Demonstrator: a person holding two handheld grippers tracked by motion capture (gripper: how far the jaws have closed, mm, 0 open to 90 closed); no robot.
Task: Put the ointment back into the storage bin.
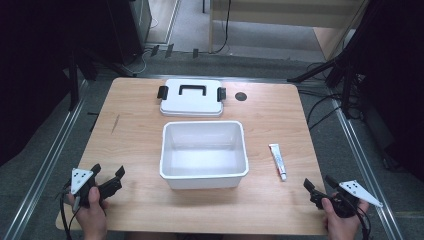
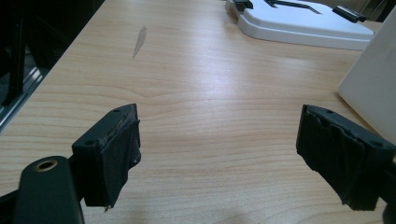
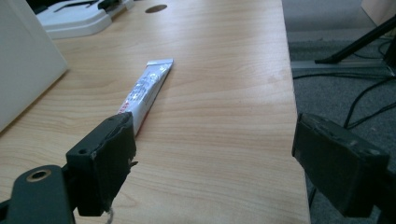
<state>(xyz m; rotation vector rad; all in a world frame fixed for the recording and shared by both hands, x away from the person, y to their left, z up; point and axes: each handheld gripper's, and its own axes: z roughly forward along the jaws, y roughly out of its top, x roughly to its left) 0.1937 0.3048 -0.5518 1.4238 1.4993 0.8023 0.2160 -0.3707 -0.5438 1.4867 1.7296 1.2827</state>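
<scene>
Two grippers rest low over a wooden desk (image 1: pixel 130 150), both with fingers spread wide and grasping nothing. Ahead of the left gripper (image 1: pixel 107 176) and off to its right sits an open white bin (image 1: pixel 203 175), with its lid (image 1: pixel 192 100) lying flat beyond. Just ahead of the right gripper (image 1: pixel 320 184), near its left finger, lies a small white tube (image 3: pixel 148 88).

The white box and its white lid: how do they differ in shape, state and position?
The white box is deep, open and empty; the white lid is flat and lies behind the box, apart from it. The lid carries a black handle and two black latches; the box shows none. Both are white, rectangular and rest on the wooden table.
</scene>
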